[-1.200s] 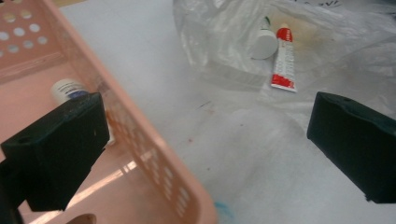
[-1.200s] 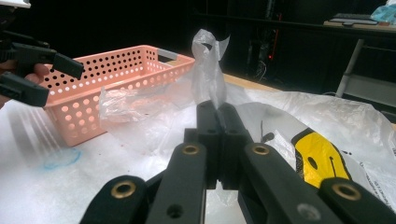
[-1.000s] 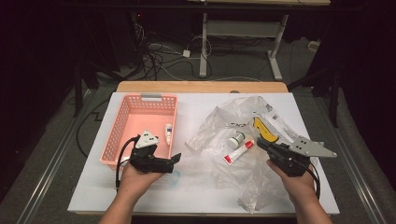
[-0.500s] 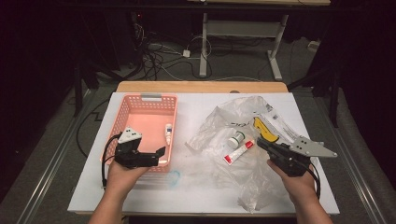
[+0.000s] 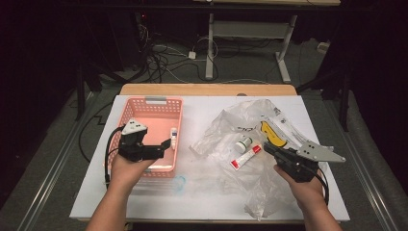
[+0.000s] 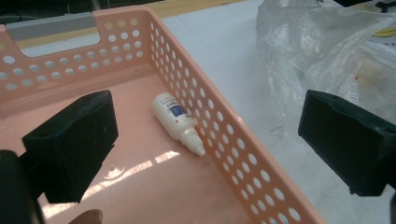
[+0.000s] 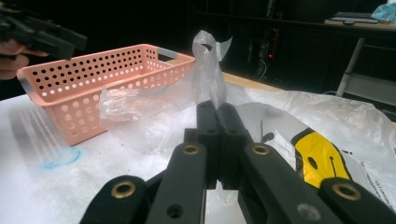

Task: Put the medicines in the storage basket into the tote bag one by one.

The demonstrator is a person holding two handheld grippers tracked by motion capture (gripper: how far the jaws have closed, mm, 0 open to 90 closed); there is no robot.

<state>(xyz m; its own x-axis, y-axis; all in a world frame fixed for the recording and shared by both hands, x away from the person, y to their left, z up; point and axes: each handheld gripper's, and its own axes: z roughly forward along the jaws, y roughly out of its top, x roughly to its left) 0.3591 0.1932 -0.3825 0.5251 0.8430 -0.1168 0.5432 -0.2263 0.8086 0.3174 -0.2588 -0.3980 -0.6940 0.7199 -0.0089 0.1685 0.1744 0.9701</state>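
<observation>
A pink perforated basket (image 5: 154,103) (image 6: 219,140) stands on the left of the white table, and a small white dropper bottle (image 5: 173,136) (image 6: 176,119) lies inside it against the right wall. My left gripper (image 5: 166,144) (image 6: 210,140) hovers over the basket's front part, open wide, nothing between its jaws. A crumpled clear plastic bag (image 5: 250,115) (image 7: 154,112) lies on the right, with a small white jar (image 5: 243,143) and a red-and-white tube (image 5: 245,156) on it. My right gripper (image 5: 267,148) (image 7: 217,121) is shut and empty at the bag's right side, pointing left towards the tube.
A yellow smiley print (image 5: 272,134) (image 7: 317,158) shows on the bag. A faint blue ring (image 5: 179,183) (image 7: 60,157) lies on the table in front of the basket. Cables and table legs fill the dark floor beyond the far edge.
My left gripper has moved left and up, from the basket's front right corner to over the basket. The right gripper and the items on the bag have stayed put.
</observation>
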